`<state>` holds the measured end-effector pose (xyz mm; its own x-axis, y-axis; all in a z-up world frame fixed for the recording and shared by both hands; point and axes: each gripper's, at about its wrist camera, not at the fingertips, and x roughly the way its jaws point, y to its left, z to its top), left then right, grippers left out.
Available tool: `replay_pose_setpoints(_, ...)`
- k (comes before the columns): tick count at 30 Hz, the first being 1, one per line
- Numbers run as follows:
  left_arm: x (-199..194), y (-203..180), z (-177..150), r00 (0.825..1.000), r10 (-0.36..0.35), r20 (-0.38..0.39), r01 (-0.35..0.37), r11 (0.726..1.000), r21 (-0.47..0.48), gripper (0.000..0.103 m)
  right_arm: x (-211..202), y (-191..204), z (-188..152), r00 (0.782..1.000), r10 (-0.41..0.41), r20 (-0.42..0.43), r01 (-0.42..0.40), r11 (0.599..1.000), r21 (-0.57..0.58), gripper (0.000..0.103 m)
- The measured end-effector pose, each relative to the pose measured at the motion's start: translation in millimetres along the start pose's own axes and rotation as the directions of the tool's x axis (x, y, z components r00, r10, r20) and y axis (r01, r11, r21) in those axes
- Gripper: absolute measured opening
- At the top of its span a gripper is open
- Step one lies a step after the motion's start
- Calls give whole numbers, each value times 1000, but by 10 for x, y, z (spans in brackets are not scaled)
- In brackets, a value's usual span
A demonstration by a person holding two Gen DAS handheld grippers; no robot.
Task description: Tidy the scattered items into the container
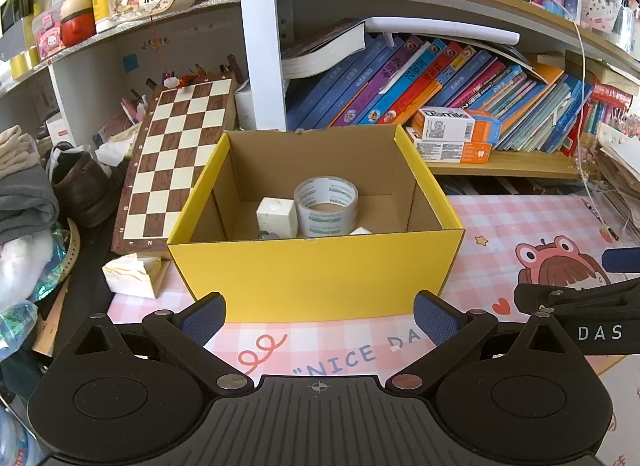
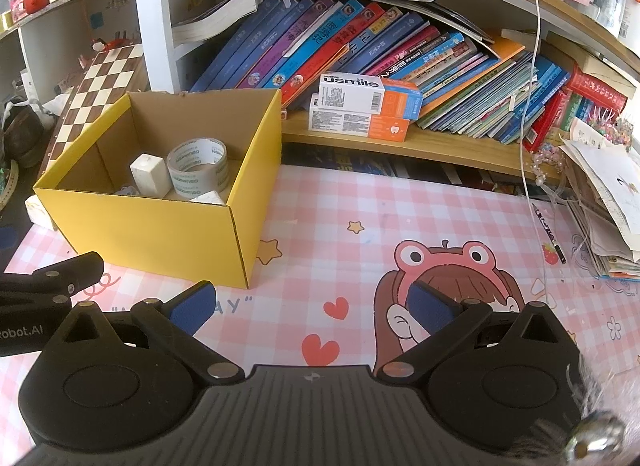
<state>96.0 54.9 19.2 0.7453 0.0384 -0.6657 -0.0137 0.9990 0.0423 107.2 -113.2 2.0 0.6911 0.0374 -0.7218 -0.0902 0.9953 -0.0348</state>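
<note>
A yellow cardboard box [image 1: 312, 278] stands open on the pink checked mat, also in the right wrist view [image 2: 160, 234]. Inside lie a roll of grey tape [image 1: 326, 205] [image 2: 198, 167], a white block [image 1: 277, 217] [image 2: 149, 174] and small white and grey bits, partly hidden by the front wall. My left gripper [image 1: 318, 316] is open and empty, just in front of the box. My right gripper [image 2: 310, 304] is open and empty, over the mat to the right of the box. Part of each gripper shows at the edge of the other's view.
A chessboard [image 1: 176, 153] leans left of the box, with a tissue pack [image 1: 132, 276] and clothes beside it. A shelf of books [image 2: 360, 49] and usmile cartons [image 2: 368, 105] runs behind. Paper stacks [image 2: 608, 201] and a pen [image 2: 550, 231] lie at the right.
</note>
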Motion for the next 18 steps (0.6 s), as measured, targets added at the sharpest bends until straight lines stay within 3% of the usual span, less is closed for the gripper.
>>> replay_pose_setpoints(18, -65, -15, 4, 998, -52, 37, 53, 998, -18, 101, 0, -5, -7, 1000, 5, -4, -5, 1000, -12, 103)
